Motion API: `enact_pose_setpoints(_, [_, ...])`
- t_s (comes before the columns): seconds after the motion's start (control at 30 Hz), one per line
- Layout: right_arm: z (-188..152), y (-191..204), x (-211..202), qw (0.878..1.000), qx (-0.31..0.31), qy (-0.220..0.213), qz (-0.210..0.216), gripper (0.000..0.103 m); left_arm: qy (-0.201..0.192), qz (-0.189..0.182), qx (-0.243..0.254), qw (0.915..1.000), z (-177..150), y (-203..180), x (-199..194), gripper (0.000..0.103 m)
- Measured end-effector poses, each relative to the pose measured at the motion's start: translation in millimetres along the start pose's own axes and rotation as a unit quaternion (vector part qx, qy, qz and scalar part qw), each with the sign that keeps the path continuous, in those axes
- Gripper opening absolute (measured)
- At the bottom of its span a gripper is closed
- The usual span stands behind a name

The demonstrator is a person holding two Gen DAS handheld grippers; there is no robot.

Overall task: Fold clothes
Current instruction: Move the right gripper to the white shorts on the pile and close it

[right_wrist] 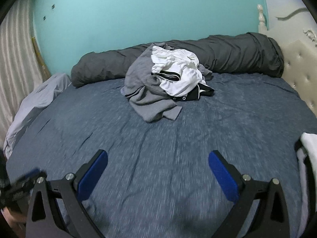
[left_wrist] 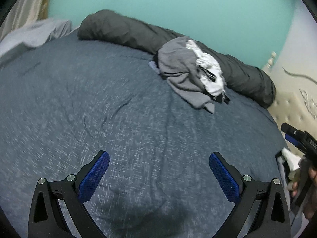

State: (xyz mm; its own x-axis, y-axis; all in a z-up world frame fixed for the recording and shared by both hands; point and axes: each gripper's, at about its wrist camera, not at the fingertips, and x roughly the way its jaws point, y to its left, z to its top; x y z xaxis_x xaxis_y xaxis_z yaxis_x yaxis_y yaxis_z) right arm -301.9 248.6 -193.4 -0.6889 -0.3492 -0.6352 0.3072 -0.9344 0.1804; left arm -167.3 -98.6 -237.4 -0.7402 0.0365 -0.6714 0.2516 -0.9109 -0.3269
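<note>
A heap of clothes lies on the far side of the bed: a grey garment [right_wrist: 142, 87] [left_wrist: 178, 71] with a white, black-trimmed garment [right_wrist: 178, 73] [left_wrist: 208, 69] on top. My left gripper [left_wrist: 158, 170] hovers open over the blue bedspread [left_wrist: 99, 103], well short of the heap, nothing between its blue pads. My right gripper [right_wrist: 157, 168] is open too, above the bedspread [right_wrist: 227, 119] and facing the heap. In the left wrist view, the right gripper [left_wrist: 297, 136] shows at the right edge. A white cloth [right_wrist: 309, 148] lies at the bed's right edge.
A rolled dark grey duvet [right_wrist: 227, 53] [left_wrist: 138, 31] runs along the teal wall [right_wrist: 138, 10]. A pale grey sheet [right_wrist: 39, 93] is bunched at the bed's left corner. A cream tufted headboard [right_wrist: 299, 67] stands at the right, a curtain [right_wrist: 15, 59] at the left.
</note>
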Motion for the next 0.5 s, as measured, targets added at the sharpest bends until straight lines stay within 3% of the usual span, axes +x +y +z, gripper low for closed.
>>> enact_pose_setpoints(0.23, [40.9,-19.1,86.5,1.0,-0.001,-0.002,-0.013,0.102,-0.011,-0.001,-0.049,0.9988,-5.7,39.2,43.5,0.103])
enact_pose_setpoints(0.5, [91.9,-25.9,174.3,0.999,-0.02,-0.018,-0.028,0.102,-0.01,-0.01,-0.077,0.9969,1.6,65.8,65.7,0.103])
